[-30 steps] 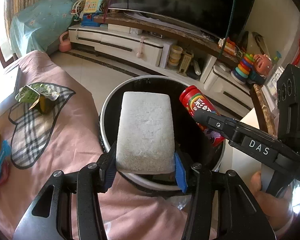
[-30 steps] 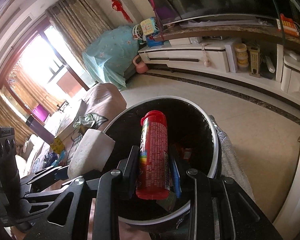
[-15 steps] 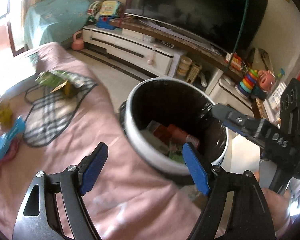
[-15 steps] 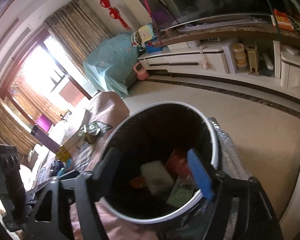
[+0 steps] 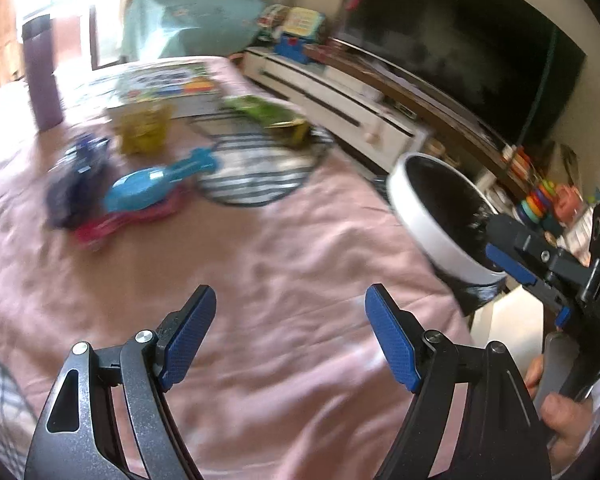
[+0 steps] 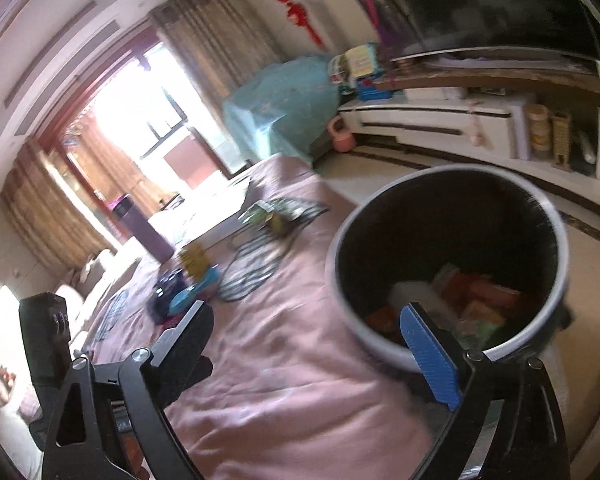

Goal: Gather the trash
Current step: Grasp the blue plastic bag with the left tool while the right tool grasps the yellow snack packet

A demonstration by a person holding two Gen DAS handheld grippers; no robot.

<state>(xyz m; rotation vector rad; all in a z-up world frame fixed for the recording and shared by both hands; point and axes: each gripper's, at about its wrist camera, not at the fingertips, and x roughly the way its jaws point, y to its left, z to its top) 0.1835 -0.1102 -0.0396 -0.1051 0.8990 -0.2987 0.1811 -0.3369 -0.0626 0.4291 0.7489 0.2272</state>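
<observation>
A round bin with a white rim (image 6: 560, 276) and black liner stands beside the pink-covered table; a white sponge block (image 6: 416, 300) and red and orange wrappers (image 6: 484, 296) lie inside. The bin also shows in the left wrist view (image 5: 428, 224). My left gripper (image 5: 290, 340) is open and empty above the pink cloth (image 5: 260, 280). My right gripper (image 6: 304, 344) is open and empty near the bin's near rim; it shows at the right of the left wrist view (image 5: 540, 264). A green crumpled carton (image 5: 276, 116) lies on a plaid mat (image 5: 256, 168).
On the table lie a yellow bag (image 5: 144, 132), a blue toy (image 5: 160, 176), a dark blue packet (image 5: 76, 188), a purple bottle (image 5: 42, 80) and a picture book (image 5: 164, 80). A TV stand (image 6: 460, 128) runs behind the bin.
Both grippers opened and dropped the sponge block and the red can into the bin. Both have since swung left, away from the bin, toward the table.
</observation>
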